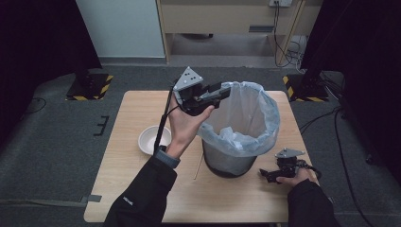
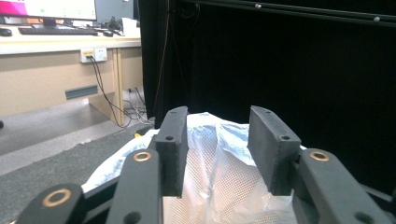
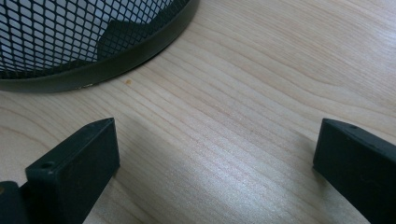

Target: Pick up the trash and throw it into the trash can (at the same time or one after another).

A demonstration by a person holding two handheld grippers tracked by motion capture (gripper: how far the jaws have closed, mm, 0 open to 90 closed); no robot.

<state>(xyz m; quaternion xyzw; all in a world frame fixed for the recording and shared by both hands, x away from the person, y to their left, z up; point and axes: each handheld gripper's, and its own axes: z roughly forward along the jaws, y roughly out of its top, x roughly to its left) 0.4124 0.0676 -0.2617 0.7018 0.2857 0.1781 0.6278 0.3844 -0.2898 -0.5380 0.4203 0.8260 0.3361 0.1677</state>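
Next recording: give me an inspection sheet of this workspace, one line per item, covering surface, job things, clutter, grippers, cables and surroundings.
Surface: light wooden table, bare apart from the items below.
Job's things: black mesh bin with a clear liner, upright right of centre; crumpled pale material inside.
Clutter: white bowl left of the bin; whether it holds anything is hard to tell.
Grippers: left gripper raised over the bin rim, jaws apart, nothing between them; right gripper low on the table by the bin's base, jaws wide, empty.
Cables: black cable trailing from the left gripper; more on the floor at the right.
Surroundings: grey carpet, black curtains, desk at the back.
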